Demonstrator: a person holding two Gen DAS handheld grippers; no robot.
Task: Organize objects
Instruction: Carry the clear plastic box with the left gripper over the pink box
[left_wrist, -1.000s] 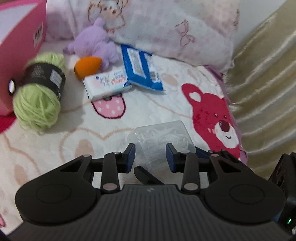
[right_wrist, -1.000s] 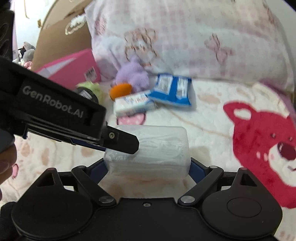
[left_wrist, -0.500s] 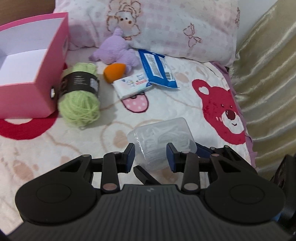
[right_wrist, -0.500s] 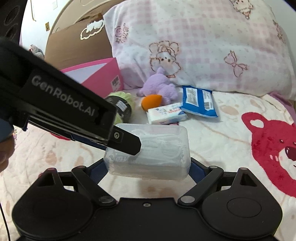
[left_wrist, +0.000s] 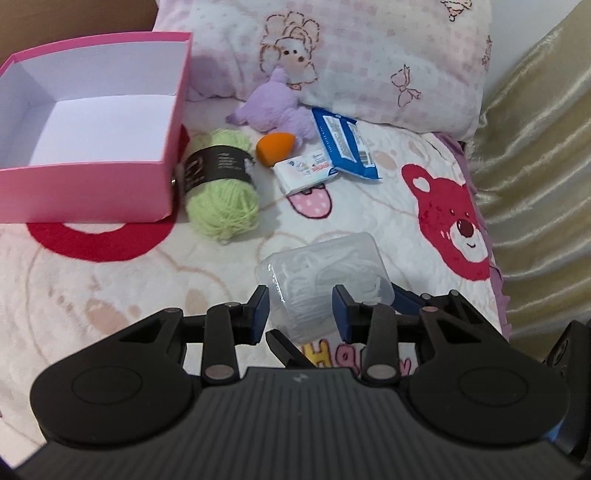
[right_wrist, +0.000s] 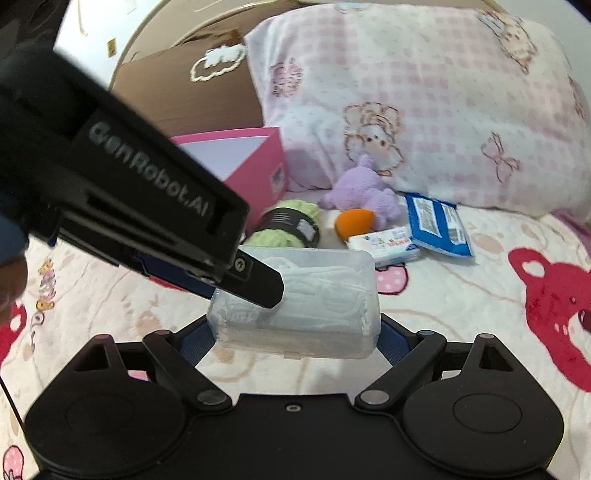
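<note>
A clear plastic box (right_wrist: 295, 306) of white floss picks is held above the bed; it also shows in the left wrist view (left_wrist: 325, 284). My right gripper (right_wrist: 295, 332) is shut on its two ends. My left gripper (left_wrist: 300, 310) has its blue pads on either side of the box's near end; I cannot tell whether they press it. The left gripper's body (right_wrist: 122, 192) crosses the right wrist view. An open pink box (left_wrist: 88, 147) with a white inside stands at the back left, empty as far as I see.
Beside the pink box lie a green yarn ball (left_wrist: 221, 184), an orange sponge (left_wrist: 275, 147), a purple plush (left_wrist: 277, 110), a white tissue pack (left_wrist: 306, 173) and a blue wipes pack (left_wrist: 345, 142). A checked pillow (left_wrist: 369, 55) is behind, a gold curtain (left_wrist: 535, 166) at right.
Both grippers have risen and pulled back with the clear box. The pink box's open inside has come into the left wrist view.
</note>
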